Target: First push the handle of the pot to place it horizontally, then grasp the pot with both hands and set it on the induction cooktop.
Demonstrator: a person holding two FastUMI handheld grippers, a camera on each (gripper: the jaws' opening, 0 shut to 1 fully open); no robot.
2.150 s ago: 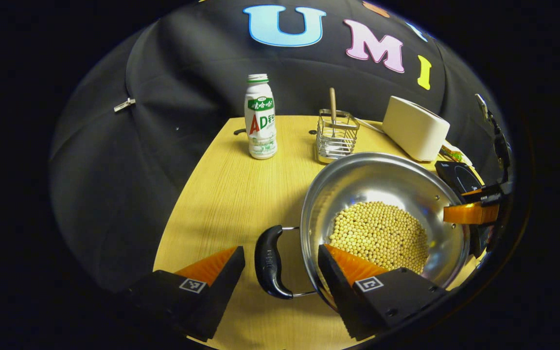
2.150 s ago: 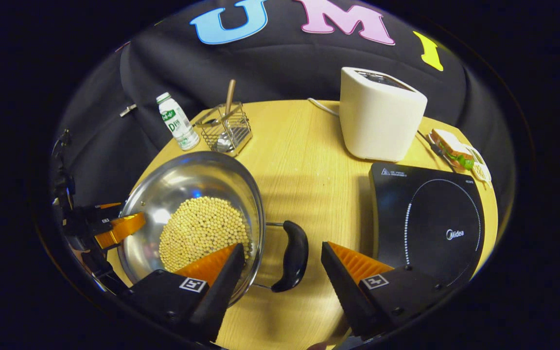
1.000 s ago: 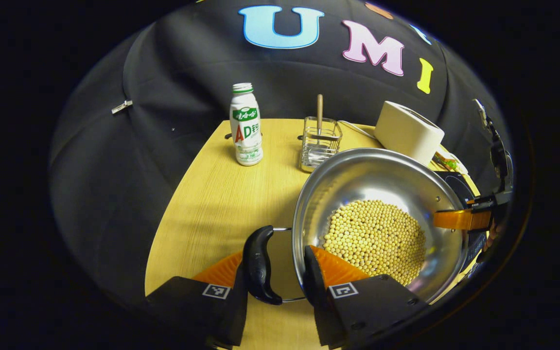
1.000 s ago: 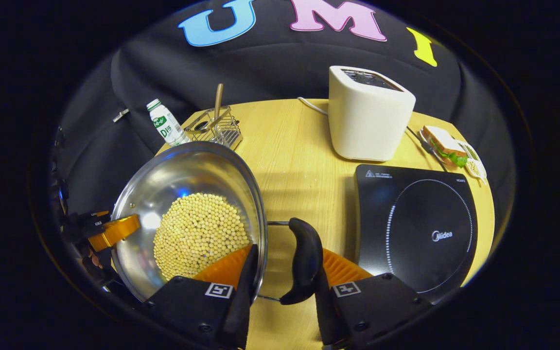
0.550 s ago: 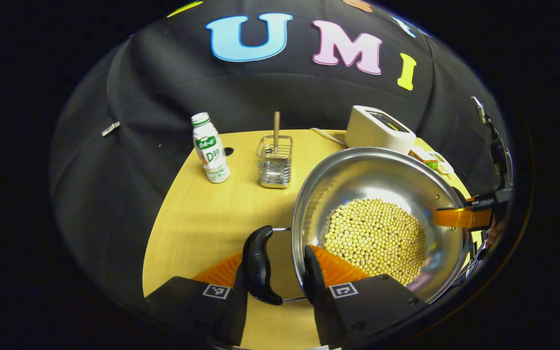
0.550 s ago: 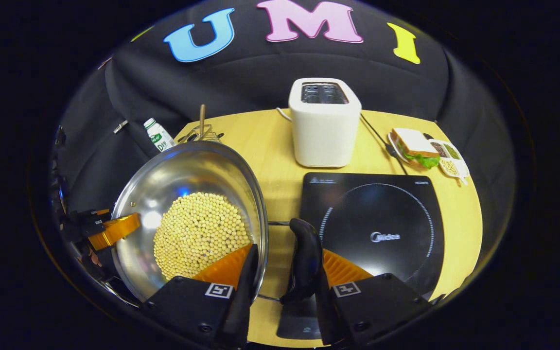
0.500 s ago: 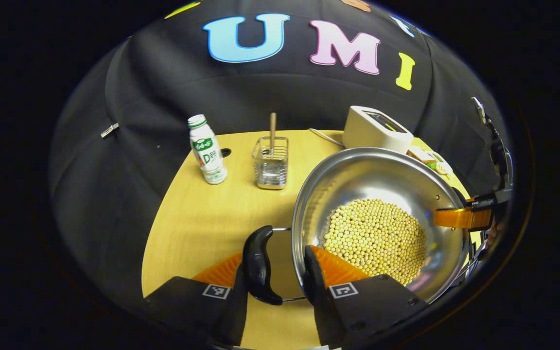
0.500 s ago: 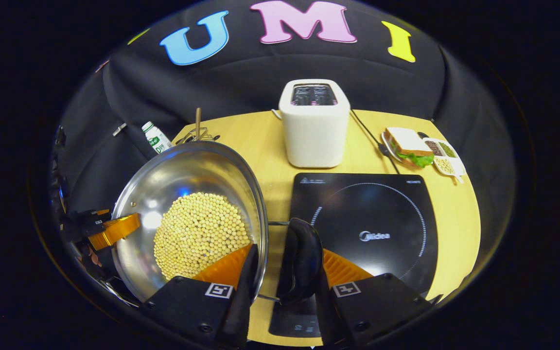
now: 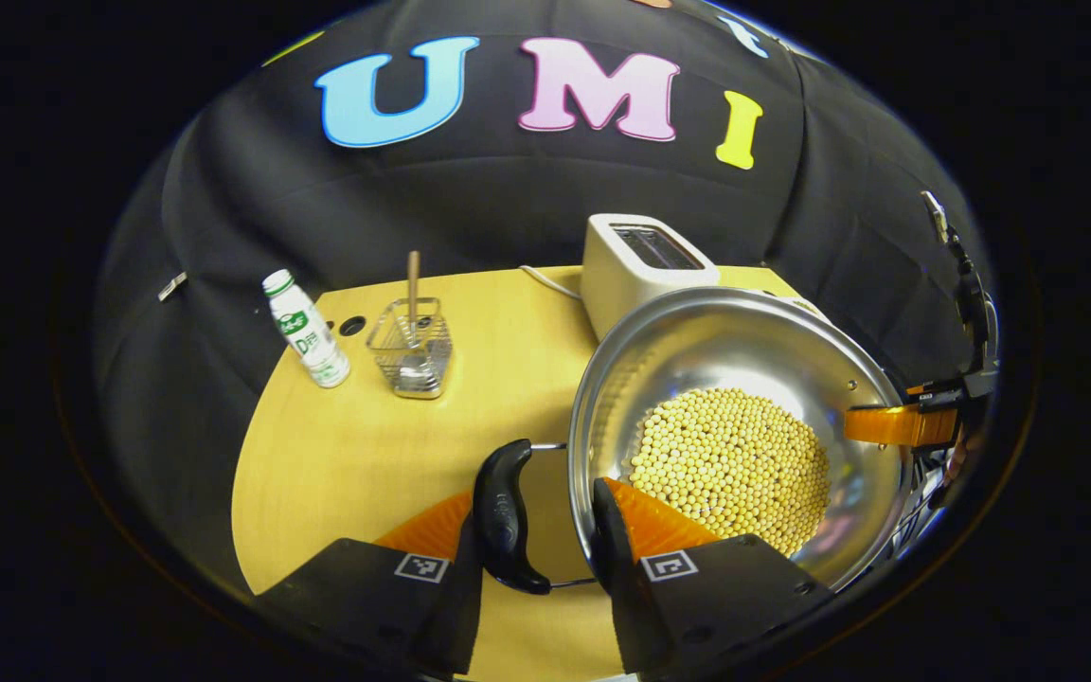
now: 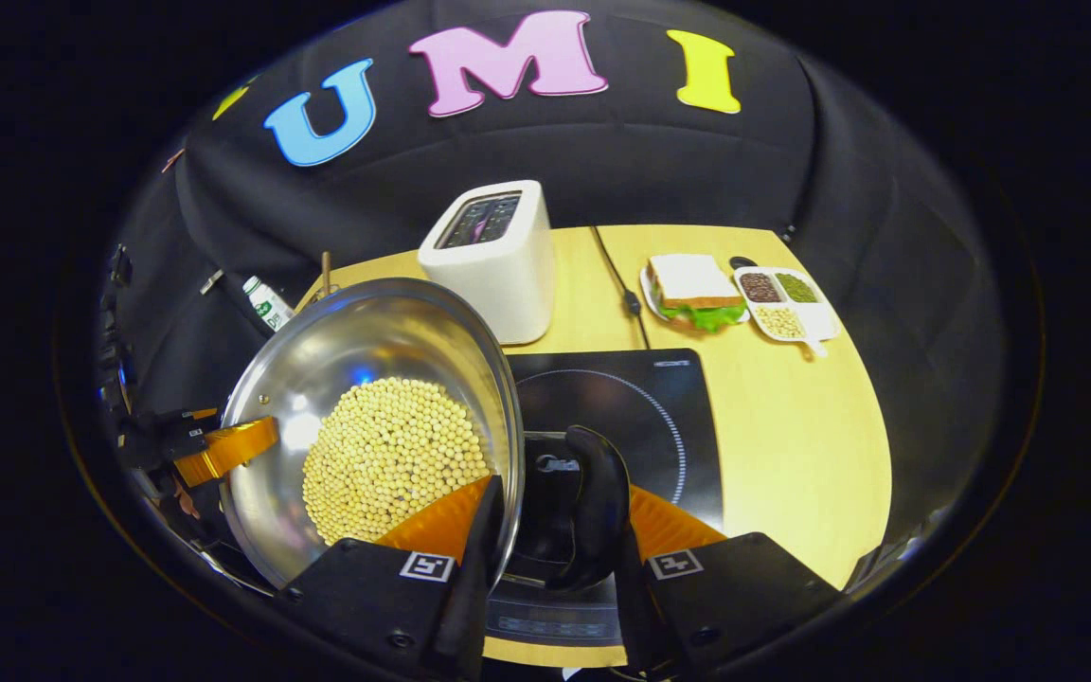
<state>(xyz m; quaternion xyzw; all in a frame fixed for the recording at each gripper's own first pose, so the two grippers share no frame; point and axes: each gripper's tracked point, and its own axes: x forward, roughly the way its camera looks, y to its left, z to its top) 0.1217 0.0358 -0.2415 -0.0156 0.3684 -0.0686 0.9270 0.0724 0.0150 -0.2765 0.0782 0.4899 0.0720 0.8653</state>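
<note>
1. Pot (image 9: 735, 379), steel, full of pale round beans (image 9: 730, 464), hangs above the bench (image 9: 337, 455) btwn both grippers.
2. Left gripper (image 9: 536, 530) clamped w/ one finger on the black left handle (image 9: 501, 516), other finger inside the pot wall.
3. Right gripper (image 10: 555, 530) clamped same way on the right handle (image 10: 593, 502), one finger in the pot.
4. Induction cooktop (image 10: 640, 407) lies below the right handle, partly under the pot.
5. Toaster (image 10: 493, 256) just behind the cooktop; sandwich plate (image 10: 692, 289) & snack tray (image 10: 782, 303) to its right.
6. Bottle (image 9: 304, 332) & wire caddy (image 9: 410, 346) stand well apart from the pot.
</note>
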